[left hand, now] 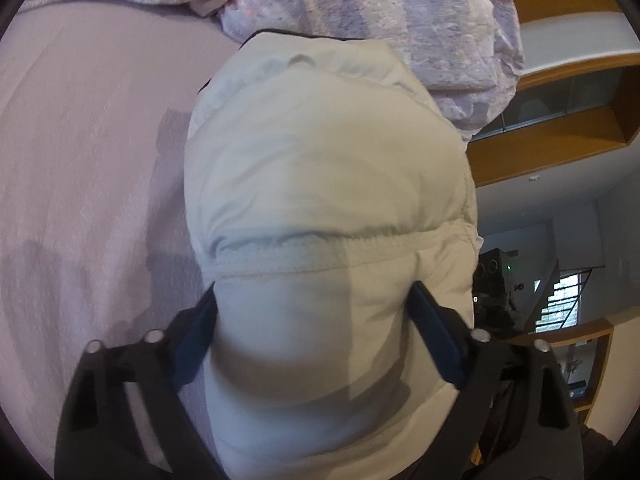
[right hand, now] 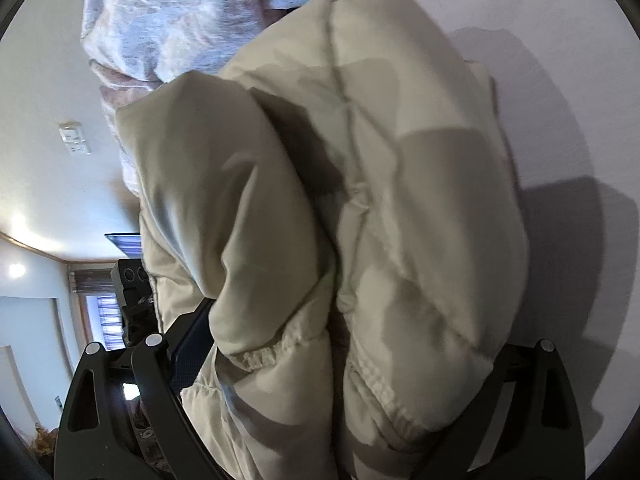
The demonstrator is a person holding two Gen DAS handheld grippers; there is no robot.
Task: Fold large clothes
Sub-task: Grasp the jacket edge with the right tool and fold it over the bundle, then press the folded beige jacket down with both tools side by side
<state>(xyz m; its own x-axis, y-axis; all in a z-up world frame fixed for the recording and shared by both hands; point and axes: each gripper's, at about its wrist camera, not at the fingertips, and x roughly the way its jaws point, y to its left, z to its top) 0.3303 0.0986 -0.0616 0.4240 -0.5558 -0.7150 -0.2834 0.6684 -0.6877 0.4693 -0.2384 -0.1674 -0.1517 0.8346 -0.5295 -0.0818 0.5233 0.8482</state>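
A cream puffy quilted jacket [left hand: 328, 168] fills the middle of the left wrist view, lying on the pale lilac bed sheet [left hand: 80, 160]. My left gripper [left hand: 316, 304] is shut on a thick padded part of the jacket, one blue-padded finger on each side. In the right wrist view the same jacket [right hand: 360, 200] is bunched in thick folds. My right gripper [right hand: 340, 340] is shut on its elastic-hemmed edge; the right finger is hidden under the fabric.
A crumpled lilac patterned duvet [left hand: 360, 8] lies beyond the jacket; it also shows in the right wrist view [right hand: 180, 20]. Wooden shelves [left hand: 560, 128] stand off the bed's right side. Bare sheet [right hand: 560, 80] lies to the right of the jacket.
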